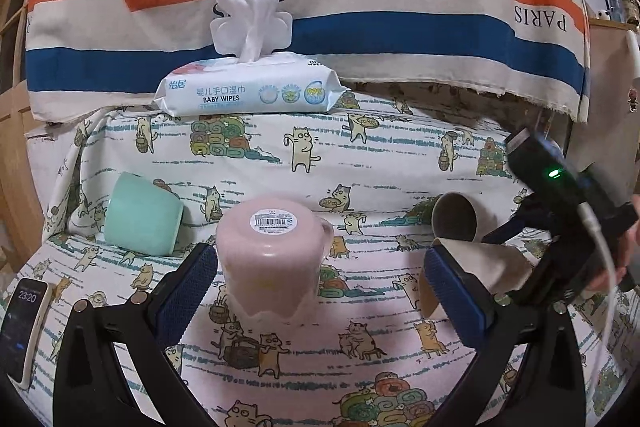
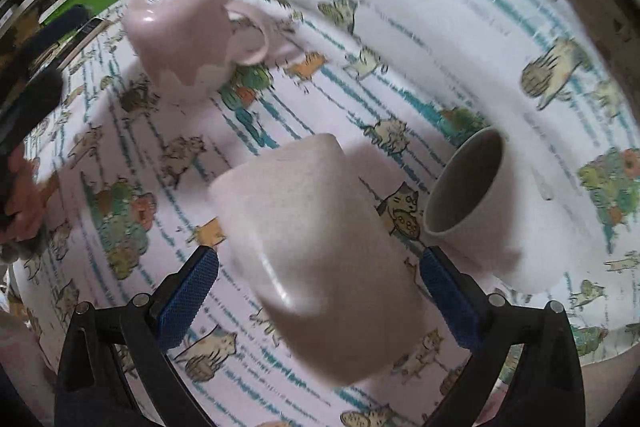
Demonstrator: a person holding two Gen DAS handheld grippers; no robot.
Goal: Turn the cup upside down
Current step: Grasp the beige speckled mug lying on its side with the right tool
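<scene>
A pink mug [image 1: 272, 259] stands upside down on the cat-print cloth, barcode sticker on its base; it also shows in the right wrist view [image 2: 184, 35]. My left gripper [image 1: 320, 291] is open around it, the left pad close to its side, not squeezing. My right gripper [image 2: 320, 291] has a beige cup [image 2: 316, 251] between its pads, tilted, base toward the camera; the view is blurred and gaps show at both pads. In the left wrist view this cup [image 1: 492, 267] is partly hidden behind the right finger.
A mint green cup [image 1: 140, 215] lies on its side at the left. A grey cup [image 2: 464, 187] lies on its side at the right. A baby wipes pack [image 1: 248, 87] sits at the back. A phone [image 1: 24, 323] lies at the left edge.
</scene>
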